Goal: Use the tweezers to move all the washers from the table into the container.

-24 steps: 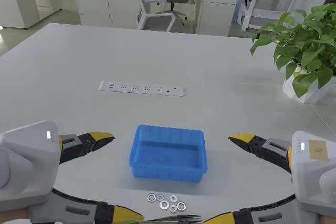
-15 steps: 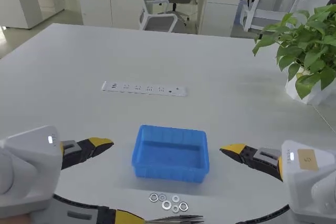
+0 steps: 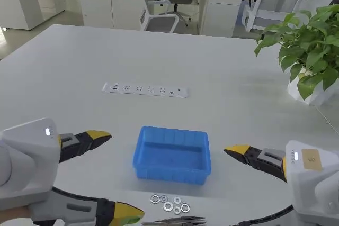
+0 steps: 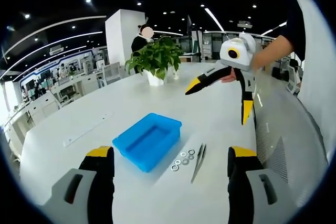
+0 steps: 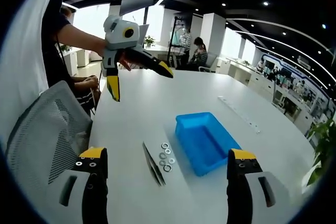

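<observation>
Jaws on the left gripper point(image 3: 124, 175) and right gripper point(image 4: 216, 107) gape wide, empty. Tweezers point(image 3: 175, 219) look thin, springy, slick; I'd grip them mid-length.

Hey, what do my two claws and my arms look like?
Both the left claw and right claw have white rounded bodies, black jaws with yellow tips, and a small light on top. The right one carries a tan sticker. A dark short sleeve covers the upper arm.

The left hand-held gripper point(image 5: 143, 85) and right hand-held gripper point(image 4: 216, 107) share white housings and yellow-tipped black jaws.
</observation>
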### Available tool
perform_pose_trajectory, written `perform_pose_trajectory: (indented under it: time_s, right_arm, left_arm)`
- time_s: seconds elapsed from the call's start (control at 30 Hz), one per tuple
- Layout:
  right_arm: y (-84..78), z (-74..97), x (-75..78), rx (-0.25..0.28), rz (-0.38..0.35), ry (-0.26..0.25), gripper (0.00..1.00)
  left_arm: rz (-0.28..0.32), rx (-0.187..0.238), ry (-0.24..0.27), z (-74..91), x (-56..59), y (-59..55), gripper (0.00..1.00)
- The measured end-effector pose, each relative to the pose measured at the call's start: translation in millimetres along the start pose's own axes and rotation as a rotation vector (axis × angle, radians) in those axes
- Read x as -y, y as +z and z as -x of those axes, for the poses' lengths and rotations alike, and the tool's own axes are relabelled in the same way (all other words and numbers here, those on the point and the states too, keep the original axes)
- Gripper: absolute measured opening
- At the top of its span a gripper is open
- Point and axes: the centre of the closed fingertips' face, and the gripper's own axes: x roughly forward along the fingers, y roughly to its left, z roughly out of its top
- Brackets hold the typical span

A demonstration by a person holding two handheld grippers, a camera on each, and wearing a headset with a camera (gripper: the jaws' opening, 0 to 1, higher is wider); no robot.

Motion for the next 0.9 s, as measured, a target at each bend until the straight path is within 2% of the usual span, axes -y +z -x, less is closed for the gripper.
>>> perform_pose_trajectory:
  time_s: [0.17,0.47,0.9]
  right_arm:
    - [0.2,1.0,0.8,0.002,-0.003,-0.004,0.95]
    - [1.8,2.0,2.4,0.002,0.003,-0.003,0.95]
    - [1.0,2.2,3.2,-0.001,-0.003,-0.009,0.95]
  left_arm:
    - [-0.002,-0.009,-0.005,0.2,0.4,-1.9,0.95]
    - [-0.006,-0.003,0.004,0.8,-0.2,2.3,0.95]
    - [-0.02,-0.025,-0.006,-0.7,4.0,-0.1,0.95]
